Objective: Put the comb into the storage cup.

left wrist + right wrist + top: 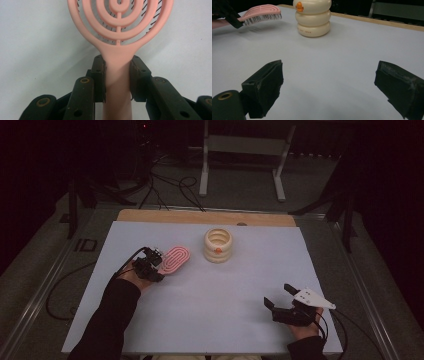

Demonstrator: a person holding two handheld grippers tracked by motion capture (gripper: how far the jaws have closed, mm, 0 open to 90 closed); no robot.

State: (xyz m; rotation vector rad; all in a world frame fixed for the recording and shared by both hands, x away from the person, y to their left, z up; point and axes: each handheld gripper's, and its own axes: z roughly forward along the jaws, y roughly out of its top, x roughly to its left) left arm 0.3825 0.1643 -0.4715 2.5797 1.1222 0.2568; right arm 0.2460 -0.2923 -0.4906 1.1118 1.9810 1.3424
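A pink hairbrush (176, 259) with a ringed open head lies bristles down just above the white sheet, left of centre. My left gripper (159, 267) is shut on its handle; in the left gripper view both pads (99, 75) press the handle's sides below the brush head (117, 51). A cream ribbed container (218, 246) with an orange mark stands upright to the right of the brush. My right gripper (278, 295) rests near the table's front right, open, with nothing between its jaws (332, 85). From the right gripper view the brush (260, 11) hovers left of the container (313, 21).
A white sheet (215, 310) covers the table, with a wooden strip (165, 216) along the far edge. Beyond it, on the floor, stand a metal frame's legs (204, 175) and loose cables (170, 187). A cable trails off the table's left side.
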